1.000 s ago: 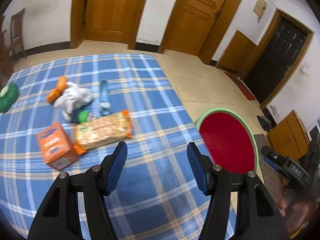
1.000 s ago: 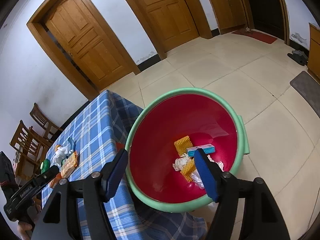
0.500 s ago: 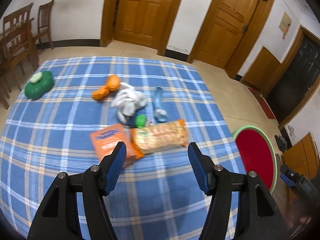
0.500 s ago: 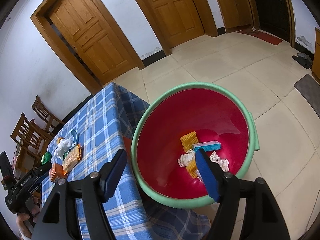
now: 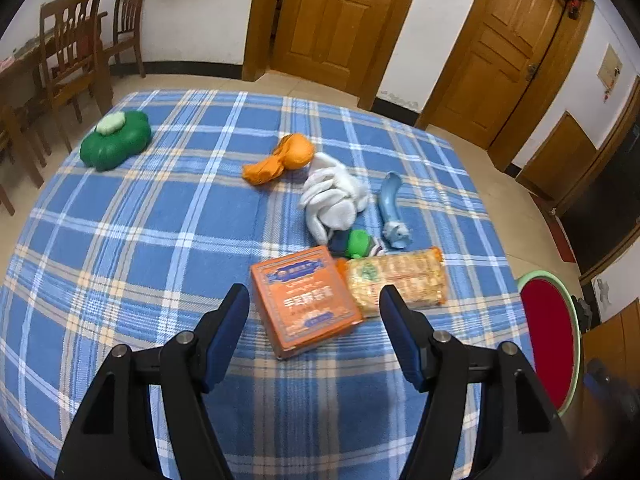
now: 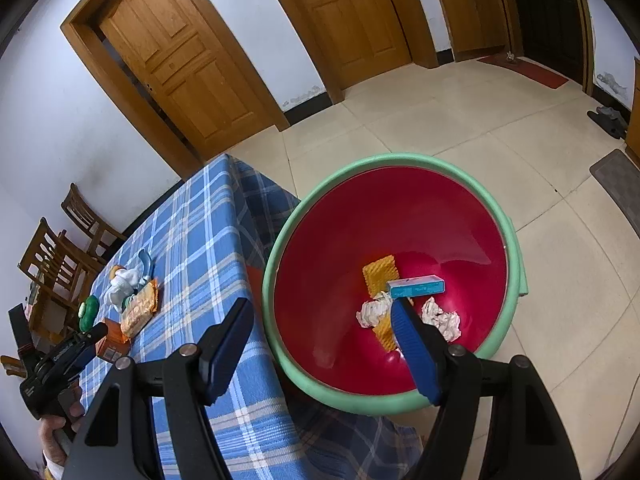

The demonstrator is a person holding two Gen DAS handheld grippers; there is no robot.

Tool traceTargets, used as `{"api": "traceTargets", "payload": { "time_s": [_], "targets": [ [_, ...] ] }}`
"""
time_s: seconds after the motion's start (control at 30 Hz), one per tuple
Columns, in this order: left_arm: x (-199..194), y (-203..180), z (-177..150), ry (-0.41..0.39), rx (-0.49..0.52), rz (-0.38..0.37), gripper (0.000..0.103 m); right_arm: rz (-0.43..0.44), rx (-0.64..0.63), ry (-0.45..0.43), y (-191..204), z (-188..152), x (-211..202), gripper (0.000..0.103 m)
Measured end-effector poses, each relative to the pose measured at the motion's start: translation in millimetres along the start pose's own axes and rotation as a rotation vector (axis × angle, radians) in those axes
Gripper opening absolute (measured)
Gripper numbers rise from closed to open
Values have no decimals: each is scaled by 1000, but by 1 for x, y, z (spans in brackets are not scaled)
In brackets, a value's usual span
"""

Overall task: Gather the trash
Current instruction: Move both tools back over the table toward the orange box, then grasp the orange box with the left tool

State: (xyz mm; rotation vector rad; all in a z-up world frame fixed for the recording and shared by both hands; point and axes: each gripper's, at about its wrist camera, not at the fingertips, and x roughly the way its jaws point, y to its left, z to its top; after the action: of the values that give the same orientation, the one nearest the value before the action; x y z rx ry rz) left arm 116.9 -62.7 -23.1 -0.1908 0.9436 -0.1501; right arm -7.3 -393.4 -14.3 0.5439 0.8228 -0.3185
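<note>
Two wooden chairs (image 5: pixel 76 52) stand against the white wall at the far left, beyond a table under a blue plaid cloth (image 5: pixel 132 240) that fills most of the left wrist view. Taking the orange box (image 5: pixel 306 300) as the mark: far to its left and farther back lies a green clover-shaped thing (image 5: pixel 115 145); behind it lie an orange crumpled bag (image 5: pixel 280 158), a white cloth bundle (image 5: pixel 334 200) and a small green ball (image 5: pixel 359 242); touching its right edge is a biscuit packet (image 5: pixel 396 282), with a pale blue figurine (image 5: pixel 392 212) just behind that. The left gripper (image 5: pixel 314 308) hangs over the near part of the box, its jaws opening and wide, with the box seen between them but not touched by the pads. Two panelled wooden doors (image 5: pixel 340 20) stand in the far wall. Well to the right of the box, off the table's edge on the tiled floor (image 6: pixel 460 120), sits the red basin with a green rim (image 6: pixel 516 248), holding a teal carton (image 6: pixel 416 286), yellow wrappers and crumpled tissue. The right gripper (image 6: pixel 320 332) hovers above the basin's near rim, jaws wide apart and holding nothing.
</note>
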Motion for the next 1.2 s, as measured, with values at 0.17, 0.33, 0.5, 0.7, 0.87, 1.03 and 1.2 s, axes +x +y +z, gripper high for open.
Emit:
{"api": "traceTargets", "payload": {
  "time_s": [0.17, 0.33, 0.5, 0.7, 0.87, 1.03, 1.2],
  "targets": [
    [10, 7, -1, 20, -23, -6, 67, -1, -11, 13, 4, -1, 4, 74],
    [16, 10, -4, 31, -30, -24, 66, 5, -30, 21, 13, -2, 6, 74],
    [14, 16, -7, 28, -51, -58, 59, 15, -61, 26, 26, -3, 7, 74],
    [3, 23, -7, 4, -59, -76, 57, 30, -107, 30, 47, -5, 8, 74],
    [-11, 29, -6, -36, -35, -54, 55, 55, -156, 37, 70, -7, 11, 74],
    [-20, 43, -8, -47, -53, -51, 55, 86, -213, 56, 96, -12, 17, 75],
    [-32, 60, -10, -80, -71, -34, 55, 116, -269, 75, 123, -17, 26, 80]
  ]
}}
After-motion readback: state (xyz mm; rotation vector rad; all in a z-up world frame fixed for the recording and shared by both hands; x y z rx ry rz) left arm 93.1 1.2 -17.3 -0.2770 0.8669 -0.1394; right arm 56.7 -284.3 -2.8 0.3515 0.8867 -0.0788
